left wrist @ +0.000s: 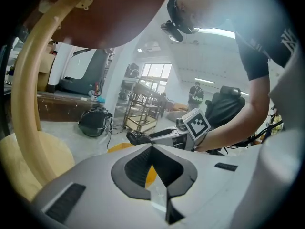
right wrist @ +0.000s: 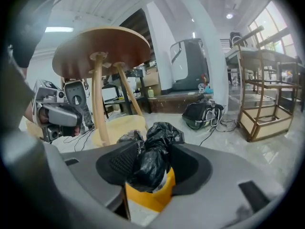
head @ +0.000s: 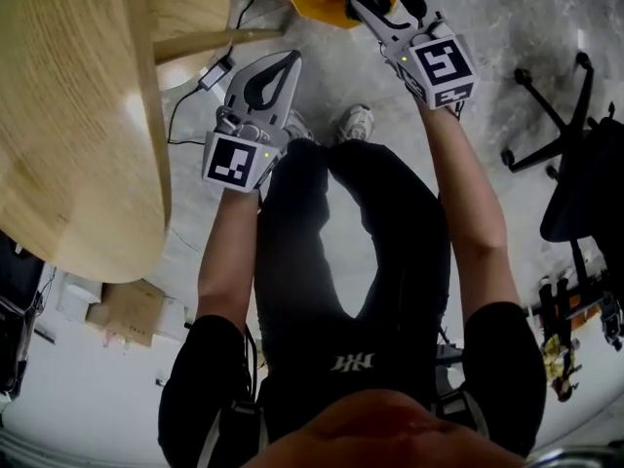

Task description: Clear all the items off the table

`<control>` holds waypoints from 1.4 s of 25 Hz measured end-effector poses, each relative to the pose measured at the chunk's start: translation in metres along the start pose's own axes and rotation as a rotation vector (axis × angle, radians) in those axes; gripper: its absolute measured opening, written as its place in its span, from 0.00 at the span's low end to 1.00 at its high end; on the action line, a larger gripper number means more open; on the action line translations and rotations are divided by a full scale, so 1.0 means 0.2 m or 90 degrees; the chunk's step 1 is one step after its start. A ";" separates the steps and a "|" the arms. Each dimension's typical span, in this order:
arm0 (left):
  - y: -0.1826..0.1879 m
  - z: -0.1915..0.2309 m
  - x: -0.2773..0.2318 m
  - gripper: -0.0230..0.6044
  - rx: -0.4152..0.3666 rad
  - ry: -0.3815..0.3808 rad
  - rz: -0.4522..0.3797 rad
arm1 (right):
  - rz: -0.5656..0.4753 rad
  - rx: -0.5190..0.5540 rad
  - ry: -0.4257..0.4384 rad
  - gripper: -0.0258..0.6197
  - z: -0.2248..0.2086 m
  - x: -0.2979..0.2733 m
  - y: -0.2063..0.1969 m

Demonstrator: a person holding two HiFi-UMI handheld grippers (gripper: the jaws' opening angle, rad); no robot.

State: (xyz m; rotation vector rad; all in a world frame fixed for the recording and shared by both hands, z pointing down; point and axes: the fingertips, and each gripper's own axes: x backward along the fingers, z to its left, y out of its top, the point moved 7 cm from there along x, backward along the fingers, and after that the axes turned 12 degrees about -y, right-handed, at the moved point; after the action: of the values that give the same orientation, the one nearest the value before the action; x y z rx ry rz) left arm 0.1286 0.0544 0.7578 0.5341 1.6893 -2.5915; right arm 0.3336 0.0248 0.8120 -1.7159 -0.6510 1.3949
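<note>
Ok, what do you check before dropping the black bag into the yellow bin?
1. Right gripper jaws clamped on the crumpled black plastic bag: ok.
2. Bag right over the yellow plastic bin: ok, as far as it looks.
3. Left gripper jaws together, empty, beside the bin and not above it: ok.
4. Round wooden table cleared: cannot tell, only part of its top shows.
</note>
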 end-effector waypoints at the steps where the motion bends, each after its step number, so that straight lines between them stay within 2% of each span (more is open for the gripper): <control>1: -0.02 0.01 0.00 0.06 0.000 -0.003 0.002 | 0.004 -0.002 0.000 0.38 0.00 -0.02 -0.03; 9: -0.11 0.07 -0.02 0.06 0.006 -0.018 0.008 | 0.019 -0.002 0.004 0.40 0.03 -0.16 -0.18; 12: -0.10 0.05 -0.01 0.06 0.012 -0.026 0.005 | 0.029 -0.016 0.008 0.50 0.03 -0.17 -0.20; 16: -0.06 0.00 -0.02 0.06 0.011 -0.043 0.004 | 0.028 -0.011 0.002 0.51 0.02 -0.16 -0.14; 21: 0.07 -0.11 -0.01 0.06 0.005 -0.063 0.006 | 0.016 -0.003 0.002 0.51 0.03 -0.05 0.03; 22: 0.11 -0.14 0.00 0.06 0.004 -0.067 0.005 | 0.013 -0.001 0.005 0.49 0.04 -0.01 0.08; 26: 0.27 -0.27 0.07 0.06 0.004 -0.082 0.000 | -0.011 0.013 0.013 0.28 0.07 0.18 0.31; 28: 0.36 -0.35 0.11 0.06 0.007 -0.093 -0.003 | -0.025 0.015 0.024 0.09 0.09 0.30 0.43; 29: 0.41 -0.40 0.13 0.06 0.007 -0.099 -0.003 | -0.029 0.016 0.030 0.05 0.10 0.36 0.50; 35: 0.76 -0.72 0.28 0.06 0.019 -0.132 -0.036 | -0.062 0.033 0.067 0.04 0.22 0.77 0.93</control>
State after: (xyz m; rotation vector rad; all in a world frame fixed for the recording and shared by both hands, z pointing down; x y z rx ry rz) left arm 0.1443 0.1276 0.5541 0.2106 1.6244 -2.6081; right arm 0.3120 0.0589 0.5701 -1.6814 -0.6265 1.2351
